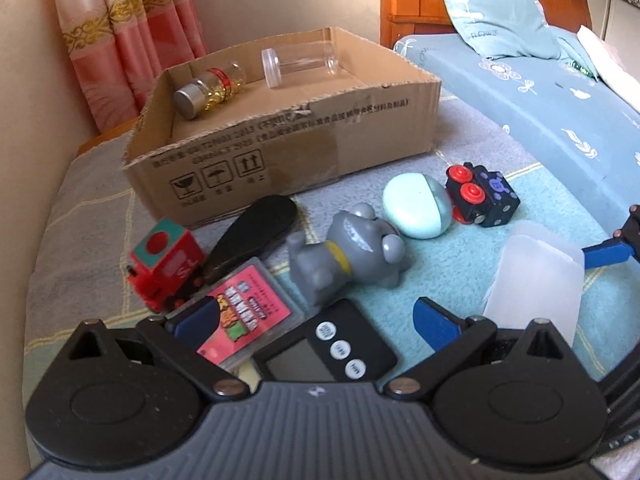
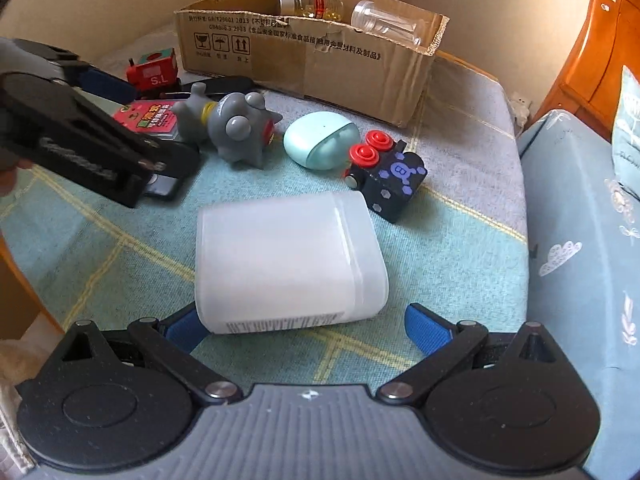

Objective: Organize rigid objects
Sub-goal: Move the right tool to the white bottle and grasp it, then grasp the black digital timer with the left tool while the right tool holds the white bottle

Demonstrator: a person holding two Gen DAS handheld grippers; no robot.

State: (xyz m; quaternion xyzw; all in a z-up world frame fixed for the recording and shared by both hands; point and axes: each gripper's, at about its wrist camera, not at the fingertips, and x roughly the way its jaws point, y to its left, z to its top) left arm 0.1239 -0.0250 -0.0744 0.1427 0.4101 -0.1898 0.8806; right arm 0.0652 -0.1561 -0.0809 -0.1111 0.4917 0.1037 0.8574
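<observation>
The right gripper (image 2: pixel 298 326) is sitting low over a checked cloth (image 2: pixel 460 248), its blue-padded jaws spread wide and holding nothing, with a frosted white plastic container (image 2: pixel 288 260) lying on its side just ahead, its near edge between the pads. The likely step is taking this container; to do it well the jaws should be sliding further forward so the pads are meeting the flat sides near the middle, not the rounded lid end, since smooth plastic looks apt to slip. The left gripper (image 1: pixel 316 320) is likewise wide open and empty, hovering over a black digital timer (image 1: pixel 332 352) and a pink card case (image 1: pixel 244 316). Beyond these are lying a red toy train (image 1: pixel 166 268), a dark oval object (image 1: pixel 252 236), a grey rubber toy animal (image 1: pixel 348 248), a pale green egg-shaped case (image 2: pixel 320 140) and a black block with red buttons (image 2: pixel 384 172), which is sitting close to the container's far corner, so a lift straight up is looking safer than a sweep. Farthest is the open cardboard box (image 2: pixel 320 60), already holding a small gold-labelled bottle (image 1: pixel 208 90) and a clear jar (image 1: pixel 300 62), with bare floor left inside. The cloth is ending at a bed (image 2: pixel 580 240) on the right, leaving little side room there.
</observation>
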